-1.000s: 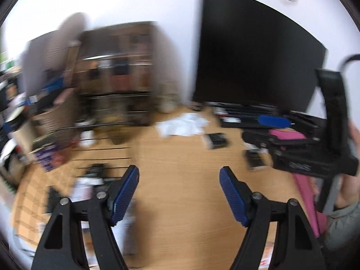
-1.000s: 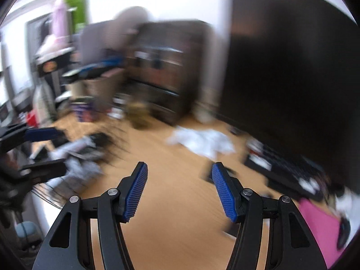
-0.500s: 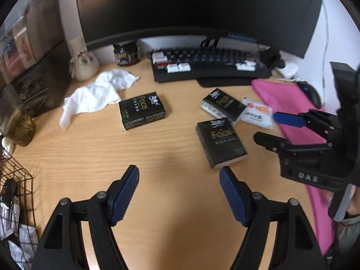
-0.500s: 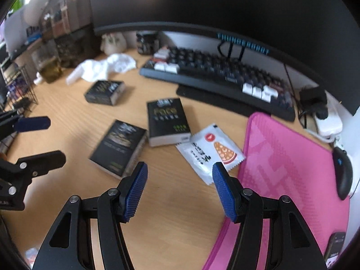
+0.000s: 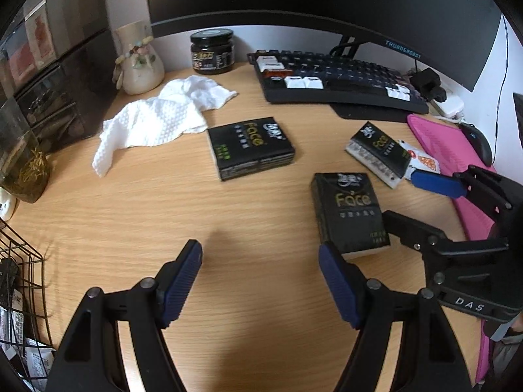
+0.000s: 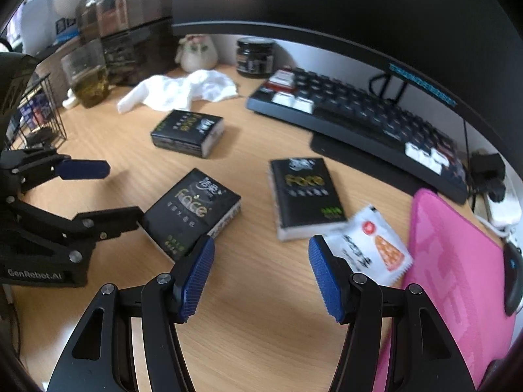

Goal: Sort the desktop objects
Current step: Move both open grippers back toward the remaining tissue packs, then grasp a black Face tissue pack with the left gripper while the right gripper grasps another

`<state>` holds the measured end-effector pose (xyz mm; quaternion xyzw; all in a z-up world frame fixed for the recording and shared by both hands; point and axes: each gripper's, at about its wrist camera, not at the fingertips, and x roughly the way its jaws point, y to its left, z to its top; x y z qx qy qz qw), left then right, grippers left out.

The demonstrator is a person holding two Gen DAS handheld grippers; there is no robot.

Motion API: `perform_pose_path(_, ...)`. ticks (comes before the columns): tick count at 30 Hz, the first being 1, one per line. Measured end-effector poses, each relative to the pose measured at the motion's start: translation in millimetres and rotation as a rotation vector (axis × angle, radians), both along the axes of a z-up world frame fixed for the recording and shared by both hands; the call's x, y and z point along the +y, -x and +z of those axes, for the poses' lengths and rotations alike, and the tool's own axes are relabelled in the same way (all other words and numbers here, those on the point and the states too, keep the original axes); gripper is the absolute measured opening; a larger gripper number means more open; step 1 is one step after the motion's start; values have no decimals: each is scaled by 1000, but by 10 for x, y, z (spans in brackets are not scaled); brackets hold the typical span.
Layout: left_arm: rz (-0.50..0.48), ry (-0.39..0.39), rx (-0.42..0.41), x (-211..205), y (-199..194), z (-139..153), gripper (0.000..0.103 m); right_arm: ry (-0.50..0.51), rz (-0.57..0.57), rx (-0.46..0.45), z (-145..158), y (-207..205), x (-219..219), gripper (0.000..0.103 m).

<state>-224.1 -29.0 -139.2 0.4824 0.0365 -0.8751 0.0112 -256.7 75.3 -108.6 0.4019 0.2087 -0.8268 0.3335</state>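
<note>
I see left gripper (image 5: 260,277) fingers wide, empty, over bare counter (image 5: 130,202). Right gripper (image 6: 261,276) fingers wide, empty too. Three black packs apart on counter: far pack (image 5: 251,147), near pack (image 5: 351,210) just beside right gripper, third pack (image 5: 376,152) touching sachet (image 6: 369,245). Pink mat (image 6: 457,261) bounds right; wire basket (image 5: 19,268) left; keyboard (image 5: 333,78) behind.

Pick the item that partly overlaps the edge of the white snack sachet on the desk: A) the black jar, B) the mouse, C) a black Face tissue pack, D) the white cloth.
C: a black Face tissue pack lies with its corner over the white snack sachet.
</note>
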Motion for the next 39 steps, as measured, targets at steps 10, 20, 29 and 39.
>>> perform_pose_path(10,5,-71,61,-67,-66,252,77,58,-42,51,328,123,139,59)
perform_pose_path(20,-88,-42,-6,432,203,47,77,36,-31,-21,51,554,95,62)
perform_pose_path(29,-54,24,-23,466,299,-36,53,44,-31,-65,-50,593,86,48)
perform_pose_path(39,-46,-5,-3,392,186,55,53,68,-39,-48,37,502,140,47)
